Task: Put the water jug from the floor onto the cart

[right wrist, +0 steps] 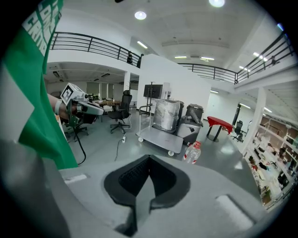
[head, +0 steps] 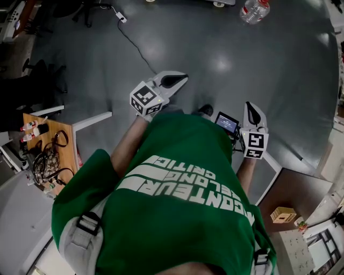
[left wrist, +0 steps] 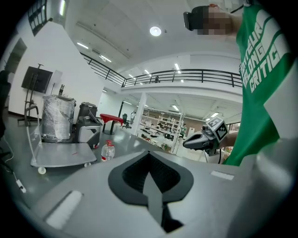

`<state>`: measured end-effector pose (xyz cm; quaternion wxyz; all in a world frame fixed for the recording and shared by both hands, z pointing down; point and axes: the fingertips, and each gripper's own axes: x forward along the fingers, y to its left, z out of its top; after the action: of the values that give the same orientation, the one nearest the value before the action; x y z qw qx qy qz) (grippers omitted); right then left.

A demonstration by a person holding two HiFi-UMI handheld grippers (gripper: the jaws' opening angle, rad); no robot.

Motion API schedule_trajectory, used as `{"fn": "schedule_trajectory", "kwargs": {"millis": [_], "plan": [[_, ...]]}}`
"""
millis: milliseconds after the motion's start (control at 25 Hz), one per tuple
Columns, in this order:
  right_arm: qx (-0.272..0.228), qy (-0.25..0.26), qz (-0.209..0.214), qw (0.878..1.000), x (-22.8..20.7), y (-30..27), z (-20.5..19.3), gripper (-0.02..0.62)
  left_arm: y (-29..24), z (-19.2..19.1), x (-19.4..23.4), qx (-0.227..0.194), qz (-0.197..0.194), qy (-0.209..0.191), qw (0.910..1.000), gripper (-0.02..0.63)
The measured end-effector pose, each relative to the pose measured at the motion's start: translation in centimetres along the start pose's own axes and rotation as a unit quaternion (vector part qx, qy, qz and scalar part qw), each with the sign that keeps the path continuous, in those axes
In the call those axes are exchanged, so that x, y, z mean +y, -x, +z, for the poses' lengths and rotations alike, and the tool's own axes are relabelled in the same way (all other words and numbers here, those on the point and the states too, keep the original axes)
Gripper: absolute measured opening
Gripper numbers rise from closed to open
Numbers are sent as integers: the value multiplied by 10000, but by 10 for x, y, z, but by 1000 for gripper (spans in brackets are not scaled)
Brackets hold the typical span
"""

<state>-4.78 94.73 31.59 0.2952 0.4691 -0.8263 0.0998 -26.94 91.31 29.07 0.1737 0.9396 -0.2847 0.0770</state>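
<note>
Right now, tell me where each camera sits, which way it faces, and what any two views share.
Head view: on the person's head, facing steeply down at the floor; shows green shirt, left tongs, right tongs.
Left gripper view: on the left tongs, facing cart and water jug; shows shirt, right tongs.
Right gripper view: on the right tongs, facing the same cart; shows left tongs.
Shared: all three see the water jug.

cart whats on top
A wrapped drum stands at the back of the cart; its front is bare. What lies behind the drum is hidden. The jug is on the floor.
</note>
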Motion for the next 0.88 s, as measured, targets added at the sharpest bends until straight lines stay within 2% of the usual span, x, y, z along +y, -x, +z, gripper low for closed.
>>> {"fn": "schedule_trajectory", "kwargs": {"millis": [440,680,880], "plan": [[-69,-128,-53,9999,-42,24,-38,-8,-46,-9,-51,209,-33,-162,9996,14],[-29,-361,-95,9993,-65,47,-69,-8,-65,-23,-82,326,-5,-116,9994,14],[-7,-475,-210,9986,-80,65,-89,-6,-81,-32,-107,403,-146,-111,9990,14]]}}
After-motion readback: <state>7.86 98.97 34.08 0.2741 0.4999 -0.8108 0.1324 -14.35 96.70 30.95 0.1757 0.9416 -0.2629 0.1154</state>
